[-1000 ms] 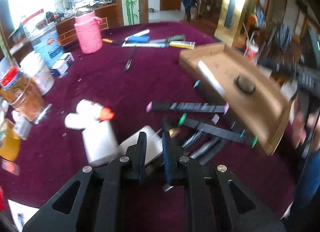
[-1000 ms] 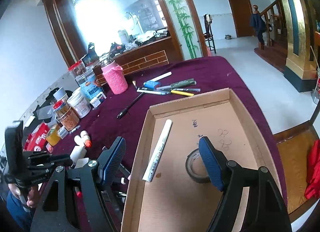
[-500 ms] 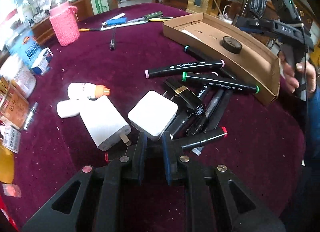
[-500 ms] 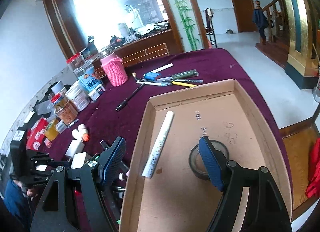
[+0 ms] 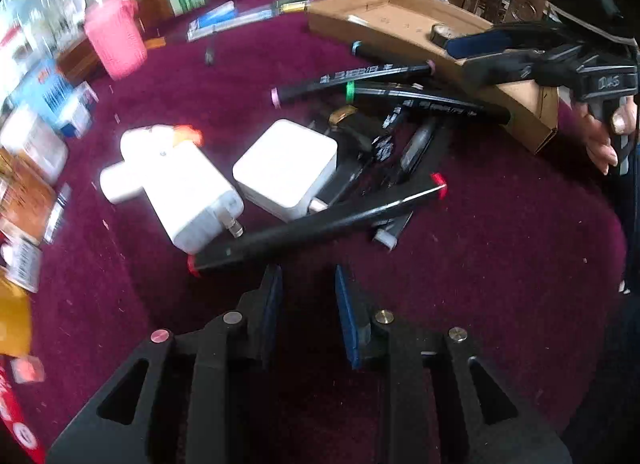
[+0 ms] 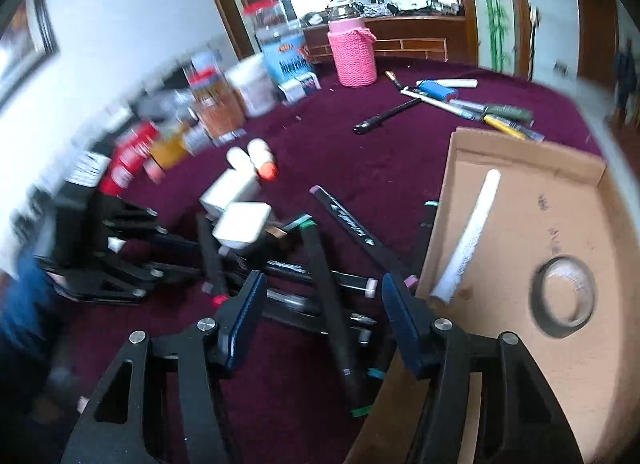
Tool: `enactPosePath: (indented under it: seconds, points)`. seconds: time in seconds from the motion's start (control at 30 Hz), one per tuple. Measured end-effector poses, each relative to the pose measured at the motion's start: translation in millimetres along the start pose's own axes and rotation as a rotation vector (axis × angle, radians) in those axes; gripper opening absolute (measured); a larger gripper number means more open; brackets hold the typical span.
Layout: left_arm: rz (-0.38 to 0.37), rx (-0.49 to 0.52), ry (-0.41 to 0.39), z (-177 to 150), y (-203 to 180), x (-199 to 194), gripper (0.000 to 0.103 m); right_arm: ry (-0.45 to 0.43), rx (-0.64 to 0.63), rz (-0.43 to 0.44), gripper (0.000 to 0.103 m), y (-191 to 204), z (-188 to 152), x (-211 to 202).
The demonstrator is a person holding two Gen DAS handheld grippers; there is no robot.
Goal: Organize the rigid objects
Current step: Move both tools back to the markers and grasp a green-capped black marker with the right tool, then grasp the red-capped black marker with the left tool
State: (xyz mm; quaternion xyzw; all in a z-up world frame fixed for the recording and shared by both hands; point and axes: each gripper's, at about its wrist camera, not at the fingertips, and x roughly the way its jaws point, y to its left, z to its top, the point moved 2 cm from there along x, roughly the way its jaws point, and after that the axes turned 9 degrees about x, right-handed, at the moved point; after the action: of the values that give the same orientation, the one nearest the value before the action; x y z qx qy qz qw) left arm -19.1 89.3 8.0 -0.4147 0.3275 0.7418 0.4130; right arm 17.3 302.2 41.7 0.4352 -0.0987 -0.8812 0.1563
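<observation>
A pile of black markers [image 5: 400, 111] lies on the maroon table beside two white chargers [image 5: 286, 169] [image 5: 184, 187]. A red-capped marker [image 5: 316, 223] lies just ahead of my left gripper [image 5: 306, 284], which is open and empty. My right gripper [image 6: 320, 296] is open and empty, held above the markers [image 6: 332, 296] by the cardboard tray's [image 6: 520, 364] left edge. The tray holds a white marker [image 6: 472, 232] and a tape roll [image 6: 562, 296].
A pink knitted cup [image 6: 354, 53], jars and boxes [image 6: 256, 83] stand along the table's far left. More pens [image 6: 472, 103] lie at the back. Two small white tubes, one with an orange cap [image 6: 264, 163], lie beyond the chargers.
My left gripper opened and drew back from the red-capped marker. My right gripper swung left from over the tray to above the marker pile.
</observation>
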Motion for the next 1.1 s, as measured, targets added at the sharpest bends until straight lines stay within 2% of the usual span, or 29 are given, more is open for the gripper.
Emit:
enactPosePath:
  seconds: [0.2,0.27,0.3,0.4,0.47,0.63,0.77,0.83,0.93,1.1]
  points:
    - [0.027,0.05,-0.025,5.7,-4.4,-16.6,0.024,0.077,-0.063,-0.103,0.054,10.7,-4.1,25.9]
    - [0.053,0.059,-0.026,9.0,-1.0,-21.0,0.024,0.123,-0.056,-0.11,0.042,10.0,-8.2,35.2]
    - [0.06,0.063,-0.025,9.5,-0.5,-22.4,0.024,0.126,-0.068,-0.116,0.033,11.7,-9.4,37.6]
    - [0.089,0.089,-0.011,12.9,2.4,-21.9,0.025,0.143,-0.055,-0.063,0.013,18.2,-14.1,36.2]
    - [0.105,0.103,0.001,16.9,7.1,-18.5,0.025,0.153,-0.019,0.023,0.013,18.0,-14.8,33.6]
    - [0.092,0.149,0.018,26.4,13.7,-7.8,0.025,0.116,0.075,0.145,0.013,10.7,-9.7,20.2]
    - [0.021,0.155,0.015,28.8,16.2,-6.8,0.025,0.069,0.109,0.204,0.013,7.4,-5.9,9.9]
    - [-0.034,0.18,0.045,23.5,11.0,-2.8,0.025,0.062,0.117,0.226,0.013,7.6,-5.7,7.5]
    - [0.026,0.241,0.043,18.8,1.3,-1.5,0.027,0.057,0.121,0.239,0.013,11.5,-4.9,9.3]
    - [0.076,0.313,0.06,29.8,-8.6,8.9,0.029,0.055,0.129,0.242,0.013,10.4,-5.3,10.4]
